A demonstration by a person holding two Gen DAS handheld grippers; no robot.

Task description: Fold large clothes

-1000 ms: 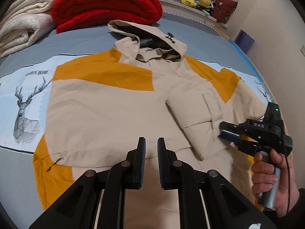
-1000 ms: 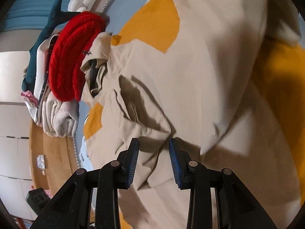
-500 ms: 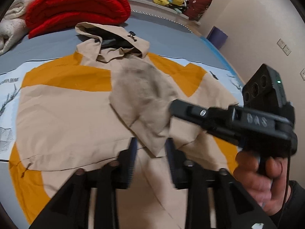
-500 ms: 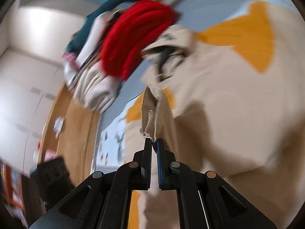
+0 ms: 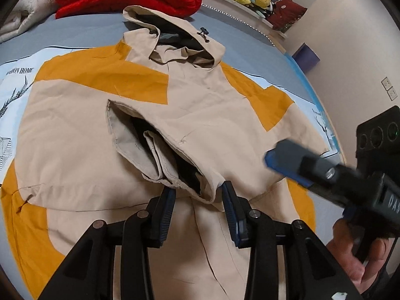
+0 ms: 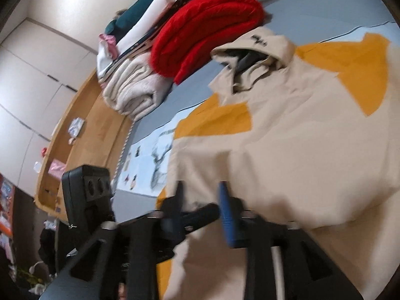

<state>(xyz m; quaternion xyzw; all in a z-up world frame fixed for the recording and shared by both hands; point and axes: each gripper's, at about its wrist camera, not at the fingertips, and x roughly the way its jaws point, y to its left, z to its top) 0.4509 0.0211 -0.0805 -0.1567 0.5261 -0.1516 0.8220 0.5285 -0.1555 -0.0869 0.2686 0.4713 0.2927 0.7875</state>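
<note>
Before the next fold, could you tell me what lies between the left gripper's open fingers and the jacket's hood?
In the left wrist view, the folded-over sleeve cuff lies just beyond the left gripper, then flat jacket chest up to the hood.

On my left wrist feed, the bedsheet (image 5: pixel 17 75) carried printed words near its left edge, beside a deer drawing; I could read "HOME", with the word before it partly cut off. The right gripper (image 5: pixel 285 161) body showed white letters "DA" at the frame's right edge. Nothing else was legible.
</note>
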